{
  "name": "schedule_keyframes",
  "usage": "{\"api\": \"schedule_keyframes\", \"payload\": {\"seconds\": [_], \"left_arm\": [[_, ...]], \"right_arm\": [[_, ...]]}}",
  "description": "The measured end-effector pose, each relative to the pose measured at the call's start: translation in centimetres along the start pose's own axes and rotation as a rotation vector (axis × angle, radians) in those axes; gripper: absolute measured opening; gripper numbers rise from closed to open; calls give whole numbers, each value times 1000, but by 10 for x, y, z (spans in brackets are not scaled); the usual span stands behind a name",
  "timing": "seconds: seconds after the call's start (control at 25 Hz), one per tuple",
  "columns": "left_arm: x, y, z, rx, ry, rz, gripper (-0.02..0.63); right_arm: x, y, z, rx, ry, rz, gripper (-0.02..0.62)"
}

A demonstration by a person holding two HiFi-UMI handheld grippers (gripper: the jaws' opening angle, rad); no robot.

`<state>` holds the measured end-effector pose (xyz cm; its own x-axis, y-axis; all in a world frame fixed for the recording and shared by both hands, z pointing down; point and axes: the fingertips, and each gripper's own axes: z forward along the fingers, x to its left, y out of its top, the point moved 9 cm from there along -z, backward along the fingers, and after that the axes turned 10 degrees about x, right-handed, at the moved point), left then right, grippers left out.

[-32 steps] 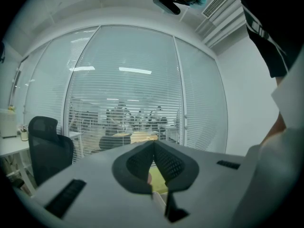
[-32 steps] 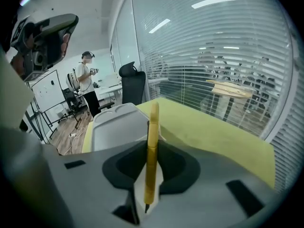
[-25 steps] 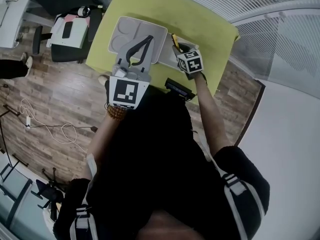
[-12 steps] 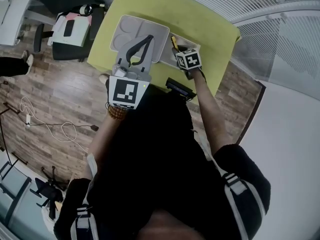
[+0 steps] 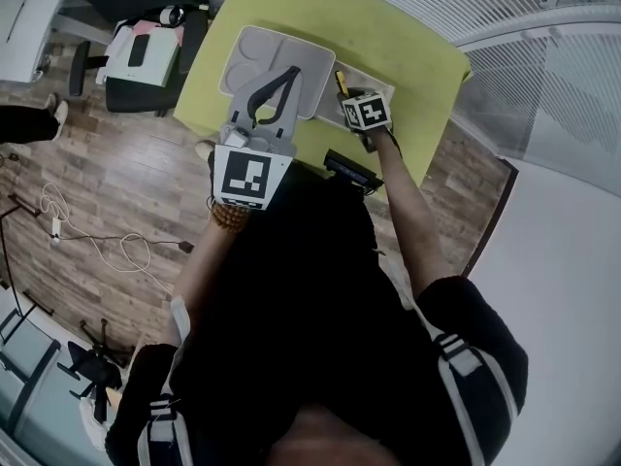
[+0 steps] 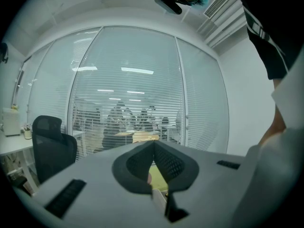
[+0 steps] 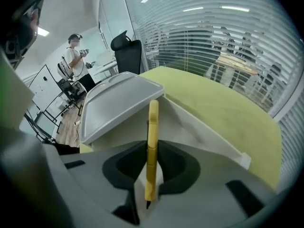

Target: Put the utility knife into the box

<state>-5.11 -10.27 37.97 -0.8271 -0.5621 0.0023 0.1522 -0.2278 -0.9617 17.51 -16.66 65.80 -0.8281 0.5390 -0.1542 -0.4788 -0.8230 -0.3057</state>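
Observation:
The yellow utility knife (image 7: 153, 118) stands on edge between the pads of my right gripper (image 7: 152, 144), which is shut on it. It hangs just above the open white box (image 7: 190, 127), whose grey lid (image 7: 114, 103) lies flipped back to the left. In the head view the knife (image 5: 340, 81) pokes out beyond the right gripper's marker cube (image 5: 367, 112), at the box's rim (image 5: 361, 78). My left gripper (image 5: 289, 72) hovers over the grey lid (image 5: 254, 61) with its tips together. In its own view, the left gripper (image 6: 153, 146) is shut and empty, and points at a glass wall.
The box stands on a yellow-green table (image 5: 388, 37) beside a glass wall with blinds. A black device (image 5: 349, 171) lies at the table's near edge. An office chair (image 7: 128, 53) and a standing person (image 7: 73, 51) are beyond the table's far left.
The right gripper with the knife has edged slightly farther over the table. The left gripper holds its place above the lid.

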Motion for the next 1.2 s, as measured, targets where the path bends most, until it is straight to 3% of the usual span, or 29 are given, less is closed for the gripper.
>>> {"api": "schedule_keyframes", "payload": {"seconds": [1.2], "left_arm": [[5, -12, -9, 17, 11, 11, 11]], "right_arm": [[0, -1, 30, 98, -9, 14, 71]]}}
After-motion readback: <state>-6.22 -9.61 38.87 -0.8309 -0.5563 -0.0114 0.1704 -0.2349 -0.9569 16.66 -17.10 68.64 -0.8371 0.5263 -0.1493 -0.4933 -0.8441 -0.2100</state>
